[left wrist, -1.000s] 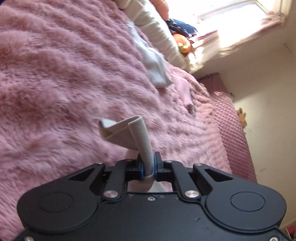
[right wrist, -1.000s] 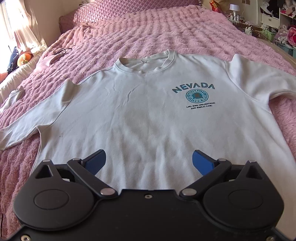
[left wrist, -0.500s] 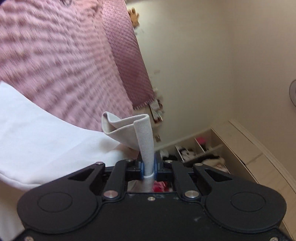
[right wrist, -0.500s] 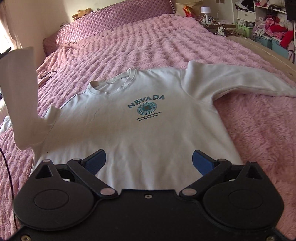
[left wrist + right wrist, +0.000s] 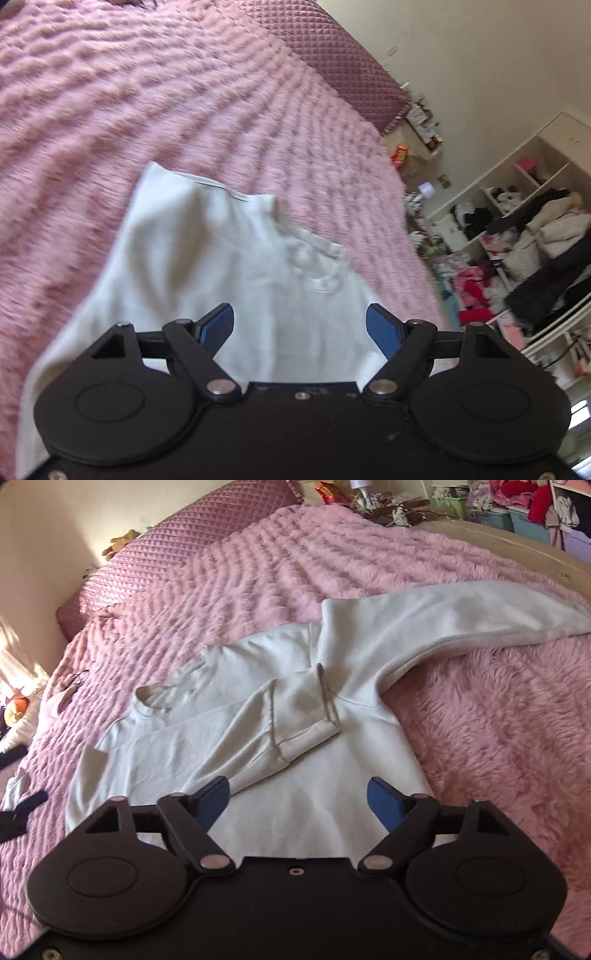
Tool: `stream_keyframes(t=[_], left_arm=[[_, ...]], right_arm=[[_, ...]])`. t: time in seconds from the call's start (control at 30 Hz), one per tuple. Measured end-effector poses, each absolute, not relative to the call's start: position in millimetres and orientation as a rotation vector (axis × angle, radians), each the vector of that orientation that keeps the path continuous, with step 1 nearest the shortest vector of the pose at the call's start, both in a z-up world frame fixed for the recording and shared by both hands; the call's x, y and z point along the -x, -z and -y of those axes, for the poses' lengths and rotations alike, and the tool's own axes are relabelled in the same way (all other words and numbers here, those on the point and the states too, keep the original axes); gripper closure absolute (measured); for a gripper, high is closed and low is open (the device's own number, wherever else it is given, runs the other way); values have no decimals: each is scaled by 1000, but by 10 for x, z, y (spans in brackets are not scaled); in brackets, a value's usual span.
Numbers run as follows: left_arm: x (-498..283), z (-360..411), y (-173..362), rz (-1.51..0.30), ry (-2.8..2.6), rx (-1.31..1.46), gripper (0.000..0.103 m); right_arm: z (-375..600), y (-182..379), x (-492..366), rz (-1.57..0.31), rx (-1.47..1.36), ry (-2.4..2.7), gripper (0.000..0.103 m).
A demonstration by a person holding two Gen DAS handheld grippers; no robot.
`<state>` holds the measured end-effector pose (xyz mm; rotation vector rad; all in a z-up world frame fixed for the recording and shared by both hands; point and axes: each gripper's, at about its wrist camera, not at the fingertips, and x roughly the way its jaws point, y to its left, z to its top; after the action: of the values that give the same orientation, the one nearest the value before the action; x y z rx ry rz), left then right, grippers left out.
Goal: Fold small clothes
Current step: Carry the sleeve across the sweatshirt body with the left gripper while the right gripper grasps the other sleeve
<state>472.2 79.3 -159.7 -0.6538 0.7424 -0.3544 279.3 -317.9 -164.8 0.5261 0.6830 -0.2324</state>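
Sweatshirt [image 5: 332, 782]: white, lies flat on the pink fluffy blanket [image 5: 498, 738] that covers the bed, its hem towards the near edge.
Folded sleeve [image 5: 280, 720]: lies across the chest, cuff near the middle of the body.
Other sleeve [image 5: 461, 616]: stretched out flat towards the bed's right edge.
Left hand-held gripper [image 5: 300, 326]: jaws opening and well apart, nothing between the blue pads; it hangs over the sweatshirt.
Right hand-held gripper [image 5: 297, 801]: jaws closing but wide apart, no cloth pinched; it hangs over the hem.
Quilted headboard cushion [image 5: 177, 550]: runs along the far edge of the bed.
Soft toy [image 5: 120, 542]: sits behind that cushion, by the wall.
Open shelves [image 5: 524, 240]: stuffed with clothes, beyond the bed's right edge.
In the way: nothing lies on the sweatshirt except its own folded sleeve.
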Motion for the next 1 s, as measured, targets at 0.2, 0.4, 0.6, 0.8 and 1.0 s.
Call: stream_keyframes(t=[0.2,0.4,0.6,0.8,1.0], left_arm=[[-4700,-1332,2066,-798,242,654,23],[-4584,-1443,2153,-809,245,682,23],[-4553,-1310,2017,-792,275,667,14],[-4556,-1193,2048,-828,229,625,14],[-4487,-1020,1777,-736,316,641,12]], right_arm=[[3402,2053,-3157,-680,-860,330,25],[3408,2013,-3333,-639,-955,334,96],[3510,1750,-2910,-533,-958,334,98],[3726,2211,-2839,-622,-1011,352,96],[3575,1773,-2624,-472,-893,366,66]])
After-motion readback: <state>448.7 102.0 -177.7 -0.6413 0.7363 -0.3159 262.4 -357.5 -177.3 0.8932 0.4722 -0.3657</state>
